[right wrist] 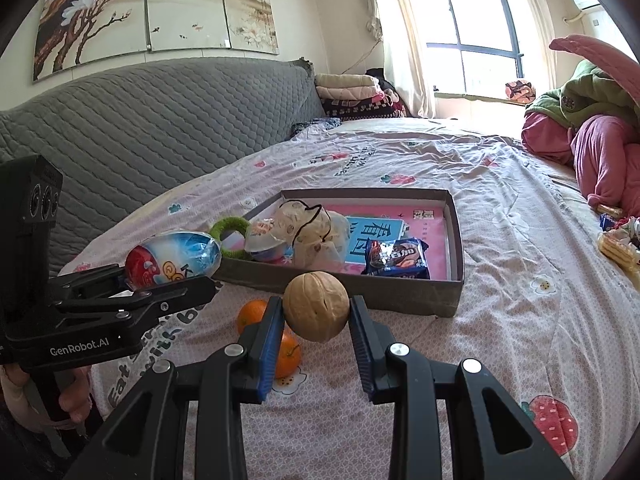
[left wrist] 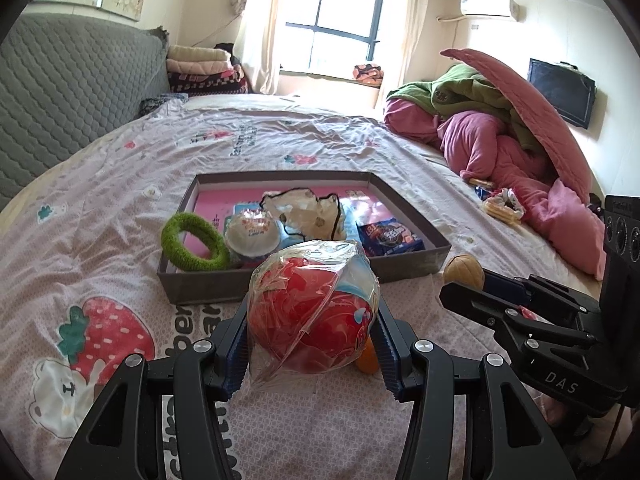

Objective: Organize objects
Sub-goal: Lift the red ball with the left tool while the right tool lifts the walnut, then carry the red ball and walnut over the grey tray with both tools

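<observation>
My left gripper (left wrist: 312, 322) is shut on a red and blue toy egg (left wrist: 312, 308) wrapped in clear plastic, held above the bedspread just in front of the grey box (left wrist: 304, 276). The same egg (right wrist: 172, 258) shows in the right wrist view, left of the box (right wrist: 400, 292). My right gripper (right wrist: 316, 312) is shut on a walnut (right wrist: 316, 306), also lifted near the box's front wall; the walnut (left wrist: 464, 270) appears at the right in the left wrist view. The box holds a green ring (left wrist: 192, 242), a white egg toy (left wrist: 252, 232), a cloth pouch (left wrist: 308, 212) and a blue snack pack (left wrist: 390, 238).
Two oranges (right wrist: 286, 354) lie on the bedspread under my right gripper; one orange (left wrist: 366, 360) peeks out beside the left finger. Snack packets (left wrist: 500, 206) lie by the pink and green bedding pile (left wrist: 520, 136) at right. A grey padded headboard (right wrist: 140, 132) runs along the left.
</observation>
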`<act>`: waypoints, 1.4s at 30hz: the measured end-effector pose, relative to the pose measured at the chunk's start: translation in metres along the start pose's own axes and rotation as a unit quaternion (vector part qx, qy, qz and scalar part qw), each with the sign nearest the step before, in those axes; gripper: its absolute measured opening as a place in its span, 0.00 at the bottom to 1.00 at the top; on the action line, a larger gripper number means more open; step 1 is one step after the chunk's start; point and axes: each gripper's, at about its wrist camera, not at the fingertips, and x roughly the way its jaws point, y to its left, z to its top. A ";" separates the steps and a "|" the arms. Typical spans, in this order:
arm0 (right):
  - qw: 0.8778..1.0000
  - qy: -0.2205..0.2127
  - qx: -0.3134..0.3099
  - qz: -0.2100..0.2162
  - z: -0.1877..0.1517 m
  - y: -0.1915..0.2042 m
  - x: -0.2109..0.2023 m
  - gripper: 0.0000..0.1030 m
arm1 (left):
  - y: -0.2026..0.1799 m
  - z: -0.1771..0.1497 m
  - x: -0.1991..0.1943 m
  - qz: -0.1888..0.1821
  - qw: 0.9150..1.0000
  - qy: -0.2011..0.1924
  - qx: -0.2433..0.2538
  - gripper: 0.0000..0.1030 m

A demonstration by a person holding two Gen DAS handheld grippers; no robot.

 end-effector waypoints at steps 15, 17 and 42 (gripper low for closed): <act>1.000 -0.020 0.017 -0.003 0.009 -0.009 -0.010 0.32 | -0.013 0.019 -0.003 0.004 1.000 -0.023 0.008 0.54; 1.000 -0.024 0.018 -0.006 0.011 -0.010 -0.012 0.32 | -0.013 0.021 -0.002 0.001 1.000 -0.027 0.004 0.54; 0.999 -0.029 0.027 -0.024 0.028 -0.027 -0.005 0.33 | -0.005 0.035 0.012 0.003 0.999 -0.034 -0.009 0.54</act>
